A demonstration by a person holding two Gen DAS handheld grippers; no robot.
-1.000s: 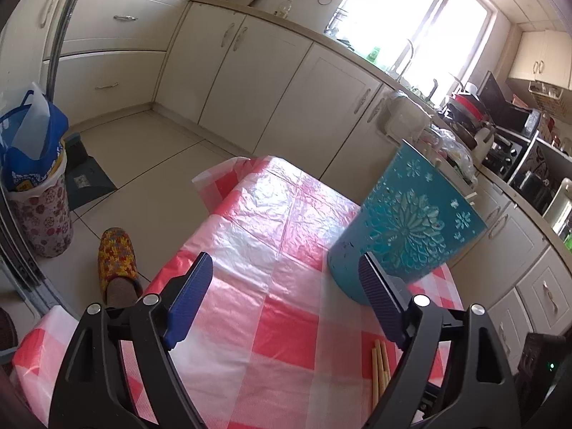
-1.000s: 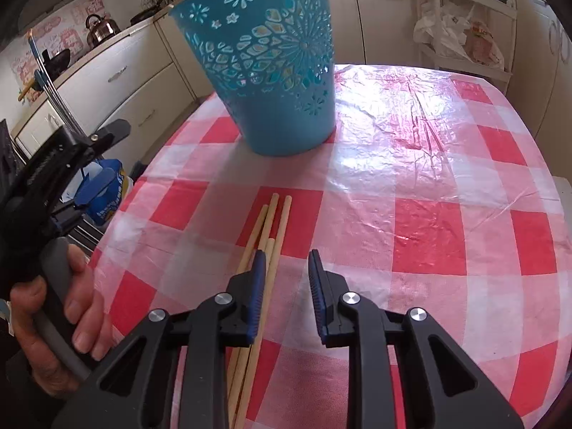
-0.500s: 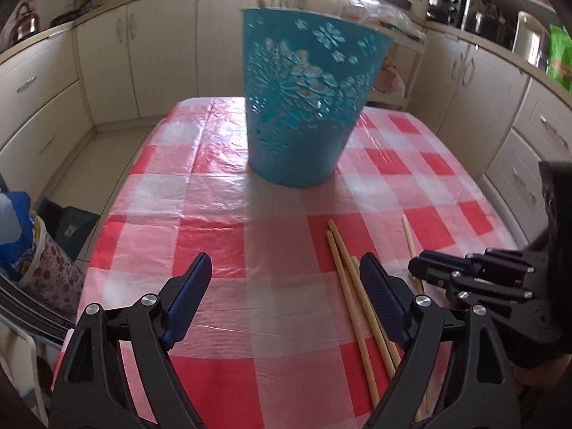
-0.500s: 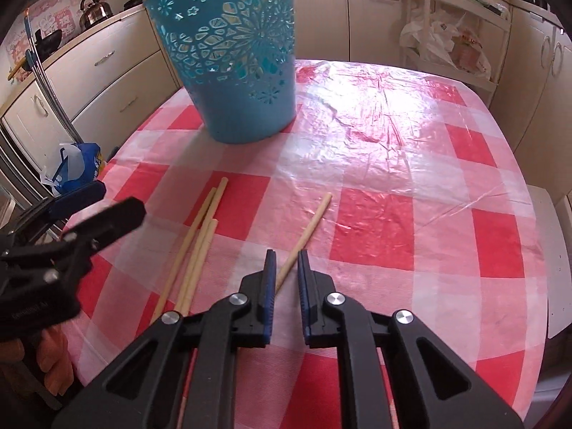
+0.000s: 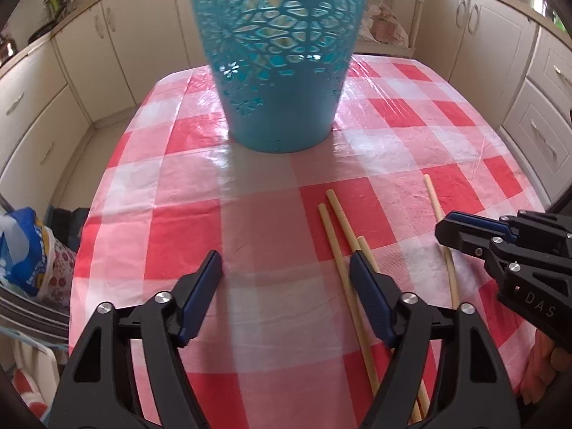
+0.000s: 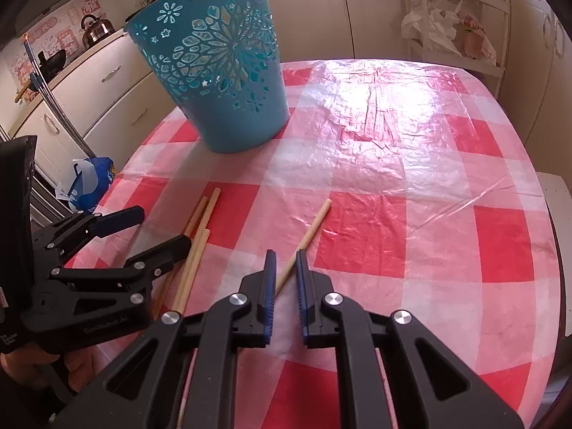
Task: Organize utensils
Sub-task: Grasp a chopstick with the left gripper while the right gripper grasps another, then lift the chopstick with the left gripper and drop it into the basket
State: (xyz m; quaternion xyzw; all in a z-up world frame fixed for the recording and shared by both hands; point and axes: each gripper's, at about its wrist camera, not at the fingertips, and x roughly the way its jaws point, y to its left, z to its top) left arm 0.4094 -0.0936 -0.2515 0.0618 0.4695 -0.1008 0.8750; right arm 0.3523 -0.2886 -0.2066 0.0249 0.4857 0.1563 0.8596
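Observation:
Three wooden chopsticks (image 5: 343, 221) (image 6: 200, 236) lie together on the red-and-white checked tablecloth (image 5: 250, 214). A fourth chopstick (image 5: 434, 196) (image 6: 314, 221) lies apart to their right. My right gripper (image 6: 285, 255) (image 5: 443, 225) is shut on its near part. My left gripper (image 5: 286, 261) (image 6: 164, 225) hovers over the cloth with its jaws closing; the bundle runs under its right finger (image 5: 368, 286) and the pads press on nothing. A perforated teal bucket (image 5: 279, 89) (image 6: 221, 82) stands upright farther back on the table.
Cream kitchen cabinets (image 5: 118, 46) surround the table. A blue bag (image 5: 25, 246) (image 6: 93, 178) sits on the floor past the left table edge. A white rack with plastic bags (image 6: 447, 25) stands behind the table. A hand (image 6: 21, 364) holds the left gripper.
The left gripper swung round from the floor side to face the bucket and chopsticks, and its jaws narrowed. The right gripper closed on one chopstick, which now lies apart from the other three.

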